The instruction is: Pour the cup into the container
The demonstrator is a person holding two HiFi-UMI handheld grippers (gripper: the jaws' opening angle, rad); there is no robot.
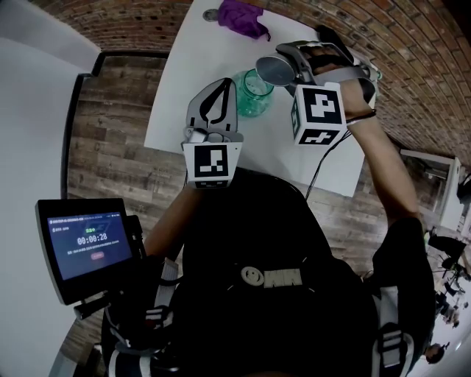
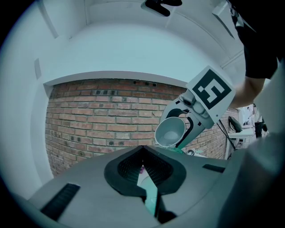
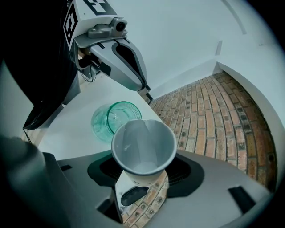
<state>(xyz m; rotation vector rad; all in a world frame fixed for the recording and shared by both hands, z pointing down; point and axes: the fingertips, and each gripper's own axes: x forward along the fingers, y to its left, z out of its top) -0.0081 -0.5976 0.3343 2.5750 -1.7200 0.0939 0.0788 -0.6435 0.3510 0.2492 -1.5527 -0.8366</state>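
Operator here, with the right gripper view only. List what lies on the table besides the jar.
Observer: A purple cloth lies at the far end of the white table.
Operator: Report the left gripper's jaws.
Observer: Shut, with nothing held between them.
Operator: Describe the cup against the green glass jar from the side.
Observer: The left gripper view shows the tilted cup's lower lip just over the jar's rim. I cannot tell whether they touch.
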